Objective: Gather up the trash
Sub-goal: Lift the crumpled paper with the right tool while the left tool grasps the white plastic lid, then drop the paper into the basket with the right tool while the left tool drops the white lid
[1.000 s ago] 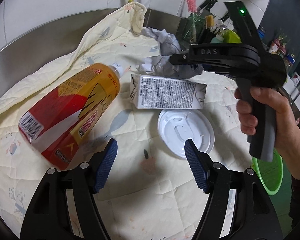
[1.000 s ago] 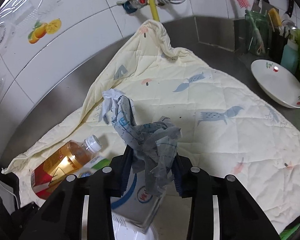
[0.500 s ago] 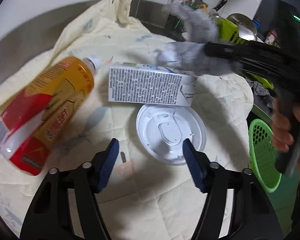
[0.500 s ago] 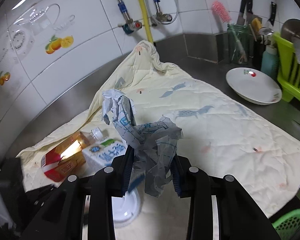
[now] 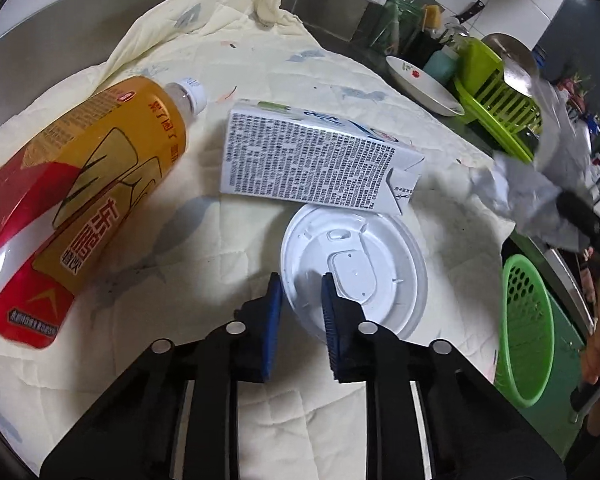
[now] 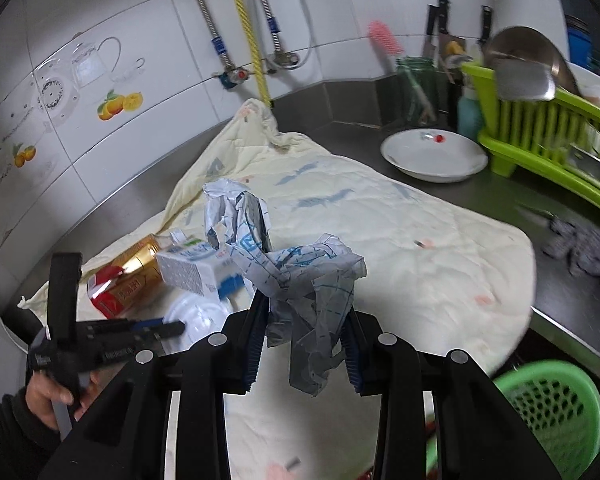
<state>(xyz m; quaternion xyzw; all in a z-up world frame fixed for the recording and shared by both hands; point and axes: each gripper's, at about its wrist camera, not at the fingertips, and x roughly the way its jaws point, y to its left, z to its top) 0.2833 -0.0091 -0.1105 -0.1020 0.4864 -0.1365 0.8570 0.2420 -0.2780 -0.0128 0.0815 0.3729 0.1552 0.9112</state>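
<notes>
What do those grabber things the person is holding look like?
Each gripper is black plastic with two forked arms, round silver bolts at the joints, and blue ribbed pads on the fingertips. The right gripper looks the same. The person wears a dark sleeve.

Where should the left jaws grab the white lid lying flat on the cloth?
By its near rim. The white lid lies flat beside the milk carton, so only its thin edge offers purchase. The left gripper already straddles that rim from the near side, jaws closing.
</notes>
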